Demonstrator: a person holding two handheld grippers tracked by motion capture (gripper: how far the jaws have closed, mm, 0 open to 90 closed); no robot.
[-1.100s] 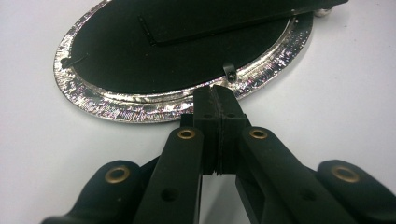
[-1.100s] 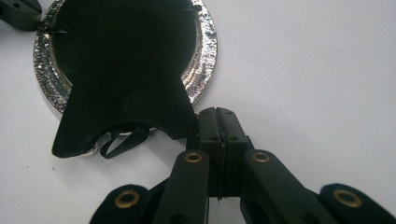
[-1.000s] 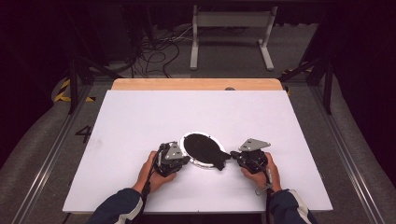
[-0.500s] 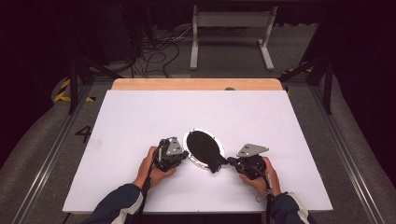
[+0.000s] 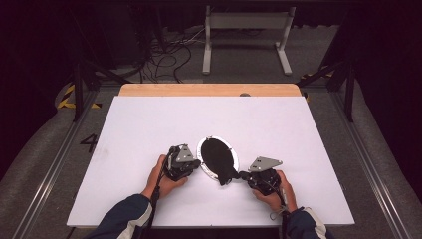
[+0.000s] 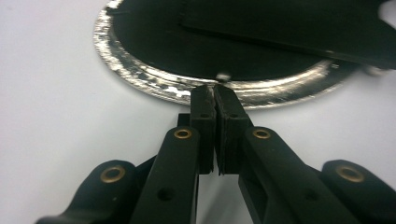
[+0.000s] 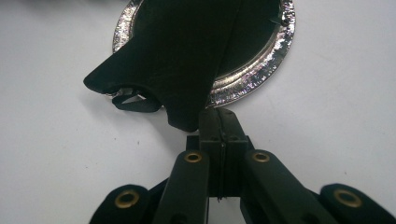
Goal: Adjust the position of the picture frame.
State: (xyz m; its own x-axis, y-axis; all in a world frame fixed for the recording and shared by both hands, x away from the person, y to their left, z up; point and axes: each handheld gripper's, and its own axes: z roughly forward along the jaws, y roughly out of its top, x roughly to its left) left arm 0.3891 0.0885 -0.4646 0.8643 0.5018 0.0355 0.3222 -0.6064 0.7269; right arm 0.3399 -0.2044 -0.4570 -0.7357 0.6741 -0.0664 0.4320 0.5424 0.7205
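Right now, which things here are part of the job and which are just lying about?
In the job:
silver plate
black cloth on it
left claw, shut at the plate's rim
right claw, shut at the cloth's edge

Lying about:
metal stand
floor cables

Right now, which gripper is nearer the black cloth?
Right. The right gripper pinches the black cloth's near corner; the left gripper grips the silver rim beside it.
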